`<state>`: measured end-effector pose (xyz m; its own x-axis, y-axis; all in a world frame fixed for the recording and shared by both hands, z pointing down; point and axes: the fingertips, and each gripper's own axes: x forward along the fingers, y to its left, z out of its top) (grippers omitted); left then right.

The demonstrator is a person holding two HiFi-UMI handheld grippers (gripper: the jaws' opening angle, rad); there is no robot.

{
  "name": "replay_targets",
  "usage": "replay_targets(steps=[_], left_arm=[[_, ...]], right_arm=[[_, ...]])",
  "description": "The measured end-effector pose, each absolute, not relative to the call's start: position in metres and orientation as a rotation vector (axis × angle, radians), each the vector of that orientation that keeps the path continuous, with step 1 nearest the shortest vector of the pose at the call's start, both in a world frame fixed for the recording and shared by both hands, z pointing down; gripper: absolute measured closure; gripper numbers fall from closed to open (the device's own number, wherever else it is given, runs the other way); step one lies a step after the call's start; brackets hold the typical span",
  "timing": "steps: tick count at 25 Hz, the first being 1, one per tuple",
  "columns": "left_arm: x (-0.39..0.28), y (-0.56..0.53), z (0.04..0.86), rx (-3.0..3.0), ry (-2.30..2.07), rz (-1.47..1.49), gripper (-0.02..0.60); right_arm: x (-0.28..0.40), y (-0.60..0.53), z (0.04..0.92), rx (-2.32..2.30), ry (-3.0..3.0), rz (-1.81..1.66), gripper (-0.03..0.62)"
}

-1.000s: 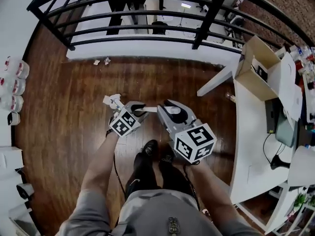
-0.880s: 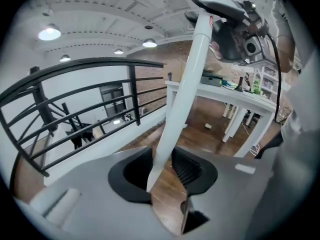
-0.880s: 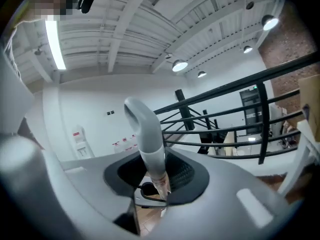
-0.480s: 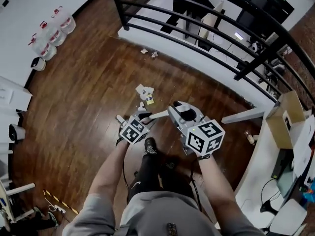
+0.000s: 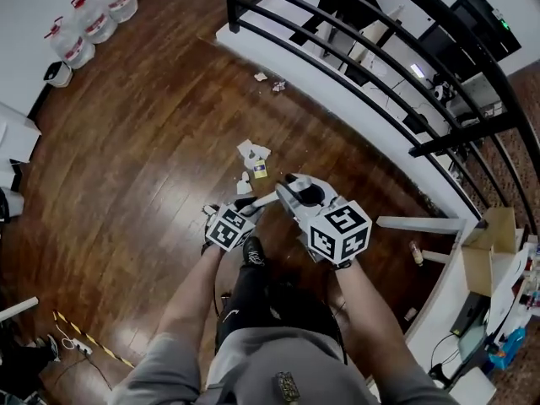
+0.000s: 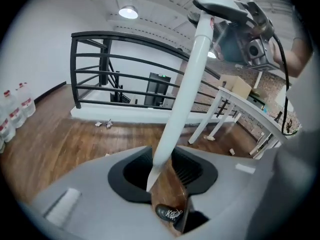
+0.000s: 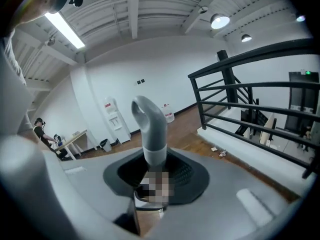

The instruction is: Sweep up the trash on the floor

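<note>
A white broom handle (image 5: 268,197) with a grey hooked top (image 7: 149,119) runs between my two grippers. My left gripper (image 5: 245,206) is shut on the white shaft (image 6: 181,104). My right gripper (image 5: 292,189) is shut just under the grey top. The sweeping end is hidden below the grippers. Crumpled white paper trash (image 5: 253,153) lies on the brown wood floor just ahead of the grippers. Two smaller scraps (image 5: 270,81) lie by the white ledge under the railing and show as scraps (image 6: 104,124) in the left gripper view.
A black railing (image 5: 354,49) runs across the top right. Water bottles (image 5: 84,24) stand against the far left wall. A white table leg (image 5: 422,224) and a cardboard box (image 5: 485,247) are at the right. The person's shoe (image 5: 251,251) is right under the grippers.
The person has turned left: the desk slid to the right edge and the bottles came into view. The paper pile now lies ahead of the grippers. Both grippers keep their hold.
</note>
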<state>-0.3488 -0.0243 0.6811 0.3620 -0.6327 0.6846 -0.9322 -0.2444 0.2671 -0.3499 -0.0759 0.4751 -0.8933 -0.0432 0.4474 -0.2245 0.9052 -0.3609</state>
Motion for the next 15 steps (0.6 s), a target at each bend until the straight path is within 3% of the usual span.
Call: replay_targets(steps=[6,15], left_arm=[[-0.366,-0.073,0.689,1.994,-1.389,0.523,0.459],[-0.357,-0.177,0.696,2.094,-1.312,0.561,0.456]], right_arm=[[-0.37,-0.122,0.481,0.282,-2.609,0.468,0.499],[-0.347,-0.224,0.486,0.481,-2.621,0.518,0.499]])
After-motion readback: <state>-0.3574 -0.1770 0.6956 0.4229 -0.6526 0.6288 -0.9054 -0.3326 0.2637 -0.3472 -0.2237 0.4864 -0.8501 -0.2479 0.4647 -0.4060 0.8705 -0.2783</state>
